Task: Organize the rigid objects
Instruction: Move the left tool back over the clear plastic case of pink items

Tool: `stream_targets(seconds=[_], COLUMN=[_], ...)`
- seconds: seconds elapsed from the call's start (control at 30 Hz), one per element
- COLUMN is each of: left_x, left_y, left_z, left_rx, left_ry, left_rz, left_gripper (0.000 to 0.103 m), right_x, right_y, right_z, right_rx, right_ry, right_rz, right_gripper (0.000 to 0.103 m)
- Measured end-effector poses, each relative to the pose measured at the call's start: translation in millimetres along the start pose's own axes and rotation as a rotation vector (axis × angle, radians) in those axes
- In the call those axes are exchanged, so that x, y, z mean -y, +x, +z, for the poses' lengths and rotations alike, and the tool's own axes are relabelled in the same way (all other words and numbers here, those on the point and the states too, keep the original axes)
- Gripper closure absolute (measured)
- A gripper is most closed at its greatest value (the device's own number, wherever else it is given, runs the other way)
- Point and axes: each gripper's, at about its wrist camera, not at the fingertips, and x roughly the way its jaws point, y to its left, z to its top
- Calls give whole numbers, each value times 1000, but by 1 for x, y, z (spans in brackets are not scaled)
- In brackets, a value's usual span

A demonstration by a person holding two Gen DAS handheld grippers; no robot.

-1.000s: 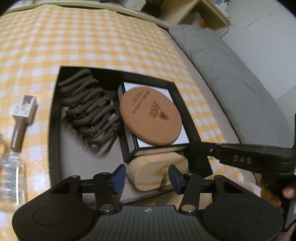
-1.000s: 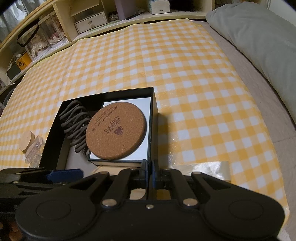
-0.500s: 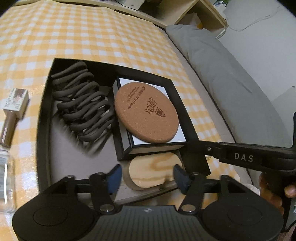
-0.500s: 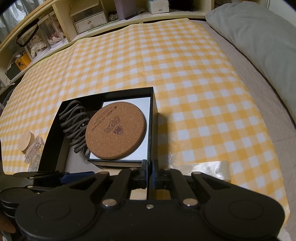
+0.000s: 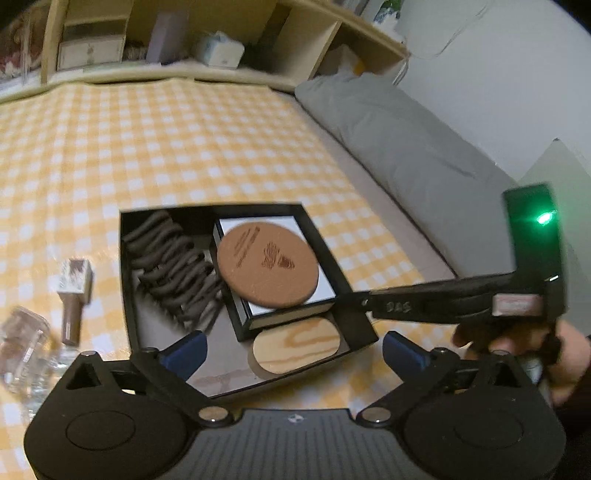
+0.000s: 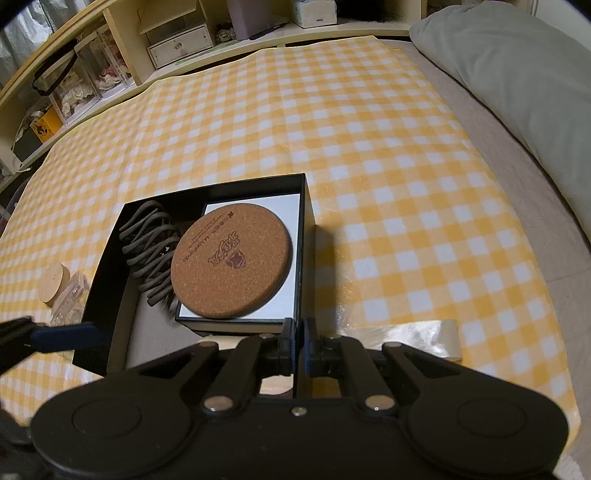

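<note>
A black open box [image 5: 127, 295] [image 6: 99, 291] lies on the yellow checked cloth. Inside it are a dark grey hair claw [image 5: 173, 266] [image 6: 151, 236], a smaller black box with a white top [image 5: 325, 288] [image 6: 291, 218] bearing a round cork coaster [image 5: 267, 269] [image 6: 231, 260], and a pale wooden oval piece [image 5: 295, 345]. My left gripper [image 5: 293, 349] is open and empty, raised above the box's near edge. My right gripper [image 6: 300, 345] is shut on the black box's right wall [image 6: 302, 266].
Left of the box lie a small bottle with a brown neck [image 5: 72, 299] and a clear glass jar [image 5: 22, 339], a wooden disc [image 6: 53, 282] and a clear plastic piece [image 6: 70, 301]. A grey pillow [image 6: 517, 70] lies on the right. Shelves [image 6: 177, 33] stand behind.
My left gripper has let go of the wooden oval piece, opened wide and drawn back and up from the box. The right gripper has held still on the box wall.
</note>
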Motion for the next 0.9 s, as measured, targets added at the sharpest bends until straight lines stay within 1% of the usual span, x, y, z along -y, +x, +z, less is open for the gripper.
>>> stream_targets(seconds=[0.13,0.3,0.43,0.53,0.7,0.77,0.83,0.9], left_x=[1,-10,-26,-45,-83,-99,-117,-137], left_y=[-24,-55,-73,-84,-91,-90,-85,-76], left_z=[5,9,10,11,8,7,6,6], left_rx=[45,99,135,147,136,125,93,39], left_ry=[13,8,9,-3,-51,-72,-95,-122], left_rz=[15,50,104,154,220,235,231,221], left_gripper=[0,0,0,0,0,0,0,0], right_x=[0,0,0,0,0,0,-1,-1], right_y=[0,0,0,0,0,0,0,0], right_z=[0,0,0,0,0,0,0,0], right_rx=[0,0,0,0,0,0,0,1], right_ry=[-1,-1,-2,-3,-7,-6,-7,-10], right_rz=[0,-1,-1,-2,-4,-4,-5,-7], right_gripper=[98,98,98,98,98,98,98,98])
